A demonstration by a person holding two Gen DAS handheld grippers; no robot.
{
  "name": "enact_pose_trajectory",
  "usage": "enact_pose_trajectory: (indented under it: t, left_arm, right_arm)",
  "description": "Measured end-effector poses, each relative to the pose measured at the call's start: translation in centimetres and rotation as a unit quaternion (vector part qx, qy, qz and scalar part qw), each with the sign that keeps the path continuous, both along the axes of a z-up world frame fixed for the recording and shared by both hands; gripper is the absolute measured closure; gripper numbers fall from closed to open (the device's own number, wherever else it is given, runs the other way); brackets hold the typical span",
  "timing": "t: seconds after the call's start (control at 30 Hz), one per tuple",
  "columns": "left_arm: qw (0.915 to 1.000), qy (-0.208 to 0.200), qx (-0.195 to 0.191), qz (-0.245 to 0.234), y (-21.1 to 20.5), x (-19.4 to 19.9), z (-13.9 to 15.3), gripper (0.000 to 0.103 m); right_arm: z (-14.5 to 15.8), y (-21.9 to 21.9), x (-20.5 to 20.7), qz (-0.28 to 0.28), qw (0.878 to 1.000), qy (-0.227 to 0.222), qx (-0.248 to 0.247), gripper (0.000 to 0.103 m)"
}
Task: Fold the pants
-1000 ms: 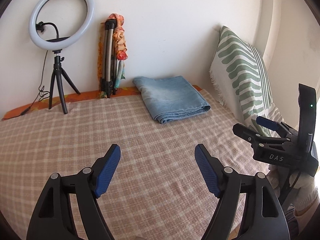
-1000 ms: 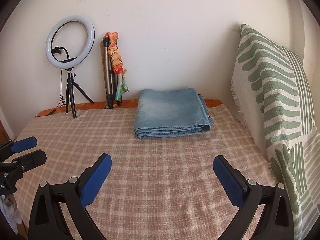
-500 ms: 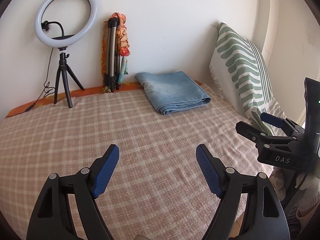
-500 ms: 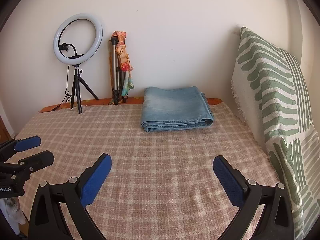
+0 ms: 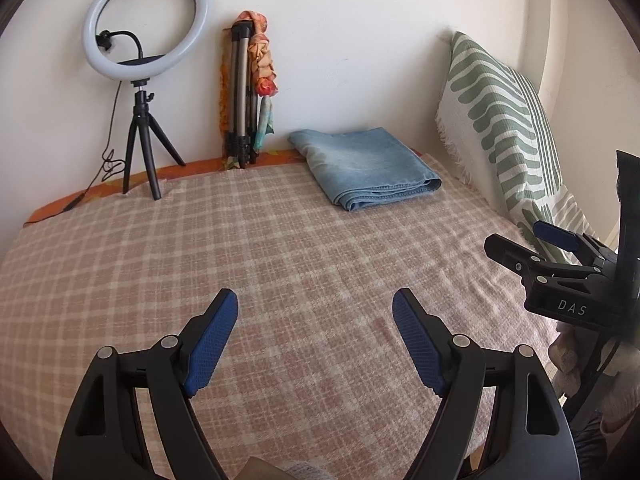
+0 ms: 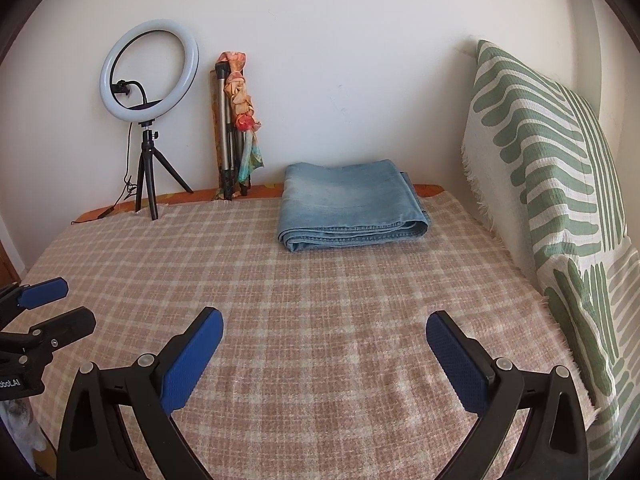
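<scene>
Pants: the jeans [image 6: 352, 208] lie folded into a flat, layered packet at the far end of the bed [image 6: 320, 320], close to the wall, with the folded edge facing me. I judge the folding itself done; the packet sits squared and out of the way.
Left fingers: my left gripper [image 5: 316, 340] hangs over bare blanket, its fingers [image 5: 212, 344] opening at this moment with nothing between them, only checked cloth showing through the gap.
Right fingers: my right gripper [image 6: 324, 356] is spread wide and empty too, over the near part of the bed and well apart from the jeans.
Why apart: both tools sit low and near me, side by side, each showing in the other's view, which reads to me as standing clear of a finished fold, not reaching for it.
Pillow: the green-patterned pillow [image 6: 552, 184] leans upright against the right wall, just beside the jeans but not touching them.
Back wall: a ring light [image 5: 146, 36] on its small tripod and a folded tripod [image 5: 240, 96] with a scarf stand behind the blanket's edge.
</scene>
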State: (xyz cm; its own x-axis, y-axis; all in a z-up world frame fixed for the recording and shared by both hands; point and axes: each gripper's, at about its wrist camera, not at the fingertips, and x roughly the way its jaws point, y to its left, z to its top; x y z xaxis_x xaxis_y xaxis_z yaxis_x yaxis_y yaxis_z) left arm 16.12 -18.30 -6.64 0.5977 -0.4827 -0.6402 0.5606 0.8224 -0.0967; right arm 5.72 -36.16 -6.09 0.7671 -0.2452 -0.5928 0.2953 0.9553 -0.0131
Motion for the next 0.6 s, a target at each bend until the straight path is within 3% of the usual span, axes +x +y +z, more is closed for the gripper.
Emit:
enact_pose_trajectory:
  t: [0.3, 0.6]
  left_arm:
    - [0.9992, -0.030, 0.025, 0.012, -0.15, -0.03, -0.37, 0.018]
    - [0.9998, -0.013, 0.016, 0.006, -0.22, -0.07, -0.35, 0.018]
  right_arm:
    - [-0.52, 0.00, 0.28, -0.002, 1.000, 0.007, 0.007, 0.000]
    - [-0.62, 0.04, 0.16, -0.006, 1.000, 0.009, 0.003, 0.000]
